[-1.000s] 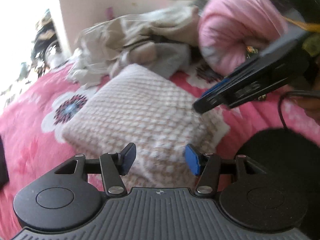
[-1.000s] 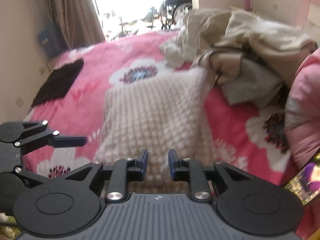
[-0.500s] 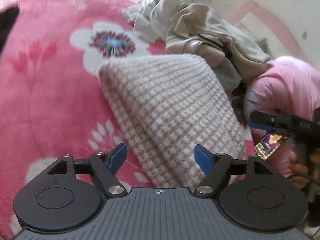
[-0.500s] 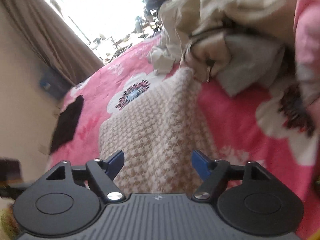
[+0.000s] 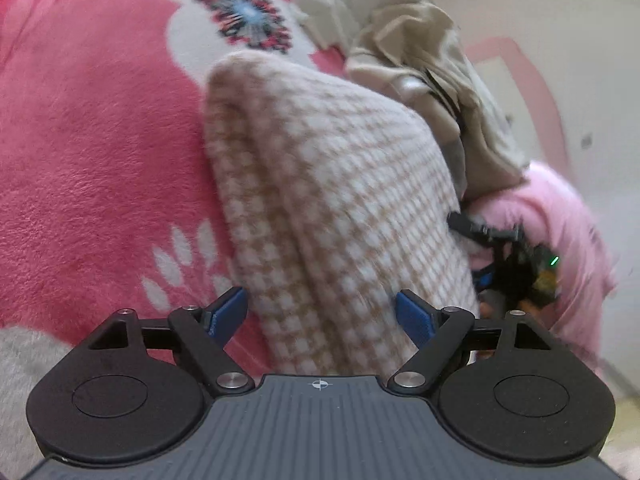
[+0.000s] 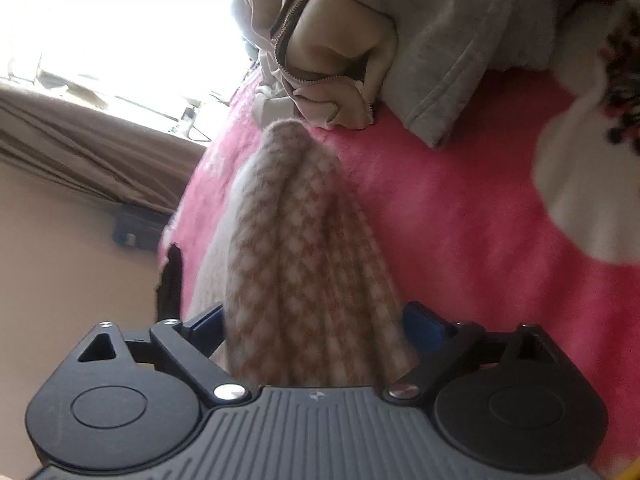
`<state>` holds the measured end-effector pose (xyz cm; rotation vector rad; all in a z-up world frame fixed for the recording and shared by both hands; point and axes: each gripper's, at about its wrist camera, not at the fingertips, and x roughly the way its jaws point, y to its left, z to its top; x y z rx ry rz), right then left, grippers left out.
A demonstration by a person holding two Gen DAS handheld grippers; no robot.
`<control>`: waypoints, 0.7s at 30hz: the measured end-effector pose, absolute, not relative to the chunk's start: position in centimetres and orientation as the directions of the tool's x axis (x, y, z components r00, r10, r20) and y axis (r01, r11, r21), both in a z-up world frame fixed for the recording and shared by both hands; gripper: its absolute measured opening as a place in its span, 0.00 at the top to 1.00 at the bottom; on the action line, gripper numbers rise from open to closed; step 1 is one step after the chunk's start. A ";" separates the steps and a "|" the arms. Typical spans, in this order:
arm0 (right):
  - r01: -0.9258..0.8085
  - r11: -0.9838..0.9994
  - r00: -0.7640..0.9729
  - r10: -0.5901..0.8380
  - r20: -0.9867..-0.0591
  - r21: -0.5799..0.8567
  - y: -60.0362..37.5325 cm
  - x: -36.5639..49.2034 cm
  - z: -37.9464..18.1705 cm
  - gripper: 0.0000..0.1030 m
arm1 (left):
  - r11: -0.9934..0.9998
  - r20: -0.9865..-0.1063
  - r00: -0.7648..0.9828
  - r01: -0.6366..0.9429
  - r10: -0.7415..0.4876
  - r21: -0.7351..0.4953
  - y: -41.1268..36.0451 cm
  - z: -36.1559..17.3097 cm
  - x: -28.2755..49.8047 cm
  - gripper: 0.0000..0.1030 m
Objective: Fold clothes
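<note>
1. Beneath both claws spreads the pink floral blanket [image 5: 88, 168], which carries everything else here.
2. Ahead of the claws, past the far end of the work, lies the unfolded heap of beige and grey clothes [image 6: 400, 40], zip showing; it sits just beside the folded piece and, I judge, could snag if that piece is pushed forward.
3. Between the jaws of each claw lies the folded checked knit garment [image 5: 332, 200], a thick bundle running away from both cameras. Against the earlier frames, both claws have dropped low and rolled over to straddle opposite ends of it.
4. To the right of the left gripper [image 5: 324, 314] a pink padded garment [image 5: 560, 216] bulges, with the other claw's dark frame in front of it.
5. Left gripper: jaws have just been opening and stand wide, blue pads clear of the knit on both sides, gripping nothing.
6. The right gripper [image 6: 316, 326] has likewise just been opening (wider still); the bundle fills the gap, but I see no squeeze.
7. My reading: this is a set-up to pinch the bundle, for lifting or a further fold.
</note>
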<state>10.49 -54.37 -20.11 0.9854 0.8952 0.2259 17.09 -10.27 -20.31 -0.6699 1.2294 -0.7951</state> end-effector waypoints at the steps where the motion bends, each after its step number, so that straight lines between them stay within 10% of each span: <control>1: 0.213 0.548 0.639 0.548 -0.540 0.809 -54.5 11.1 -20.5 0.05 | 0.551 -0.534 0.143 0.141 -0.833 -0.823 -10.0 -20.8 17.6 0.20; 15: 0.044 0.547 0.487 0.719 -0.496 0.836 -51.1 12.3 -21.7 0.00 | 0.470 -0.475 0.014 0.170 -0.880 -0.866 -12.3 -22.3 19.5 0.07; 21: 0.076 0.479 0.462 0.760 -0.457 0.874 -51.2 13.9 -23.0 0.00 | 0.598 -0.615 -0.006 0.230 -0.788 -0.768 -15.5 -20.9 19.7 0.05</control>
